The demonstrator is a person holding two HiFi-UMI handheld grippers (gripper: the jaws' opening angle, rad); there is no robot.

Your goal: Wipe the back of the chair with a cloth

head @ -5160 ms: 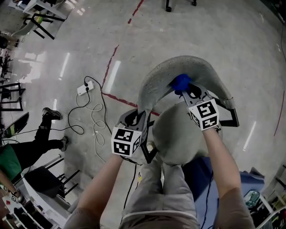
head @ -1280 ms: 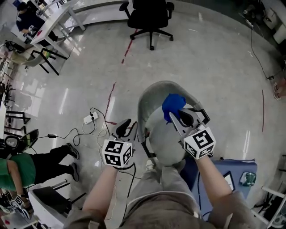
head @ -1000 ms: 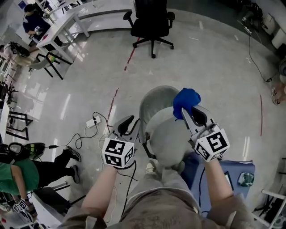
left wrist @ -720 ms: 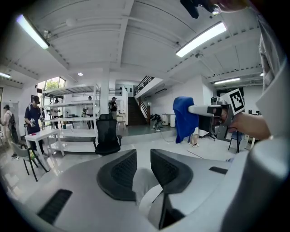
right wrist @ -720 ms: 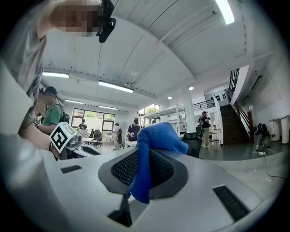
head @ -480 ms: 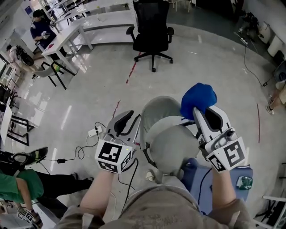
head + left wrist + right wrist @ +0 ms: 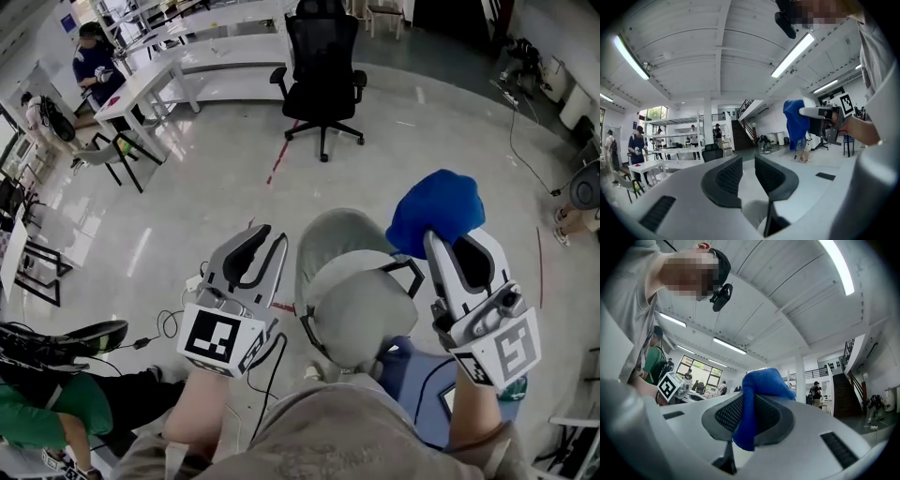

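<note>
Nearest, at 7 o'clock of the head view, the left hand-held gripper [image 7: 262, 242] hovers with a narrow gap between its jaws. They have just been closing a little, and nothing is between them. At 4 o'clock the right hand-held gripper [image 7: 457, 246] is clamped on a blue cloth [image 7: 436, 208]. One fold is pinched between the pads, and the rest bulges out past the jaw tips toward 1 o'clock.

Between the two hand-held grippers stands the grey chair [image 7: 366, 314]. Its curved back [image 7: 333, 236] is on the far side of the seat, toward 12 o'clock. The cloth hangs in the air to the right of that back and does not touch it.

The cloth looks soft, light and limp, so it should mould to the curve. The present hold on a bunched fold seems right, since the free wad can serve as the wiping face. The chair back looks stiff and smooth, and the chair may shift under a push.

Farther off at 12 o'clock is a black office chair [image 7: 323, 56]. White counters [image 7: 178, 66] stand at 11 o'clock.
</note>
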